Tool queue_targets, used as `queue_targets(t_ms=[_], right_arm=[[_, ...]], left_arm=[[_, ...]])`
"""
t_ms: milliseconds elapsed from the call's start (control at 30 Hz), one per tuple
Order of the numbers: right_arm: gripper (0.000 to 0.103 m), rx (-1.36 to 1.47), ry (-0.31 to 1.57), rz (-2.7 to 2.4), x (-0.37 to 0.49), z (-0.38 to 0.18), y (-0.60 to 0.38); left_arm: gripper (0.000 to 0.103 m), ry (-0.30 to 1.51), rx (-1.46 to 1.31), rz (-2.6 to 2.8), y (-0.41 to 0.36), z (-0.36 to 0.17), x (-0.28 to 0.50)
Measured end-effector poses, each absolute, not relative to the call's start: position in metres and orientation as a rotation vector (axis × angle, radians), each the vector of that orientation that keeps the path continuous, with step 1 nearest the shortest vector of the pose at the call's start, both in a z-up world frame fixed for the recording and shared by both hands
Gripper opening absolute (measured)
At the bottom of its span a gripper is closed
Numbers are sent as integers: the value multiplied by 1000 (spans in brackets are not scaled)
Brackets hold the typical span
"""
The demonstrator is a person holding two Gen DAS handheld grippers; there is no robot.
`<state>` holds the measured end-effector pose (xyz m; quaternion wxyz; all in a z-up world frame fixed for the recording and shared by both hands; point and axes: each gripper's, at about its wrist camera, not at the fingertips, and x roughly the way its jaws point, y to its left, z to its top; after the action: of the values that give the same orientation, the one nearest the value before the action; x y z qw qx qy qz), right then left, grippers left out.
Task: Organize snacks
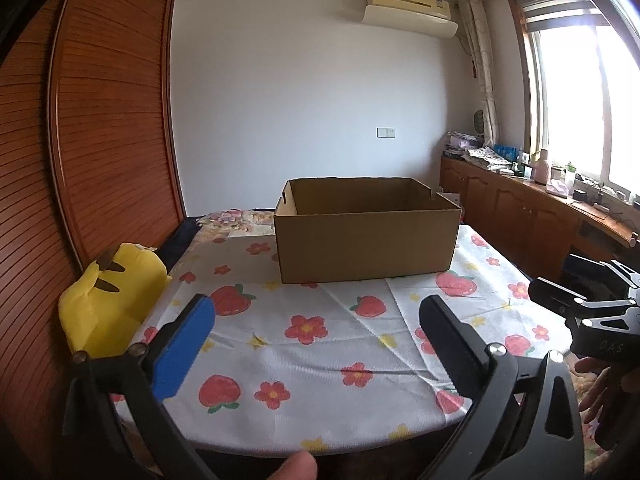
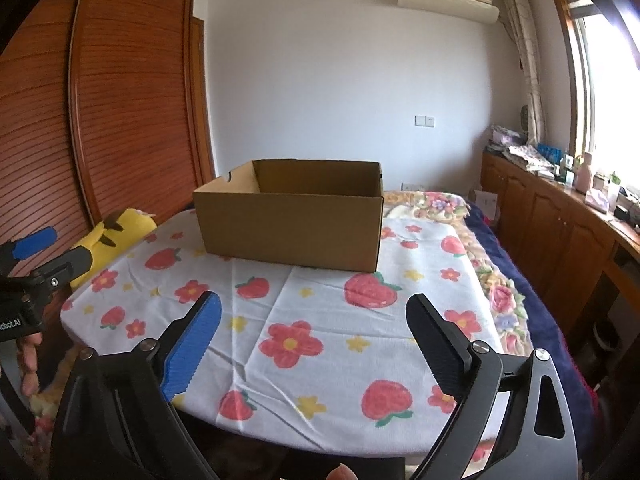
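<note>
Both grippers, the left gripper (image 1: pixel 316 344) and the right gripper (image 2: pixel 314 334), stand released with nothing between their fingers, pointing across the flowered surface (image 1: pixel 320 360) at the empty-looking cardboard box (image 1: pixel 366 236) straight ahead, its long side facing them; no snacks show.

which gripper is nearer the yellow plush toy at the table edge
Left. The left gripper hangs open over the floral tablecloth with the yellow plush toy just beside its blue finger; the right gripper, also open, sits farther across the table.
</note>
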<state>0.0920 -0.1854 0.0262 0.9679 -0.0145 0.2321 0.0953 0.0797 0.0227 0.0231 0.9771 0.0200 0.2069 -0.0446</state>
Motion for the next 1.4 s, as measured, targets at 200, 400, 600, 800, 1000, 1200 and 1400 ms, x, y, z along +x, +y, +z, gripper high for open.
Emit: queue_targets(t_ms=[200,400,600,800,1000,1200,1400], right_arm=[[97,-30,474,187,92,24,-184],[99,-26,481,185,91,21,-184],[99,-18,480,182,91,21,-185],[99,-19,477,176,89,21,-186],[99,-22,476,174,90,22,-185],[99,-21,473,170,89,23,-187],[99,-22,466,169,88,23,-188]], left_arm=[[103,435,22,-98,27,18,78],[103,437,25,-97,25,17,77],[103,436,29,-95,25,17,76],[103,433,34,-95,25,17,74],[103,431,43,-97,25,17,73],[103,426,45,-95,26,19,73],[103,414,51,-94,27,23,72]])
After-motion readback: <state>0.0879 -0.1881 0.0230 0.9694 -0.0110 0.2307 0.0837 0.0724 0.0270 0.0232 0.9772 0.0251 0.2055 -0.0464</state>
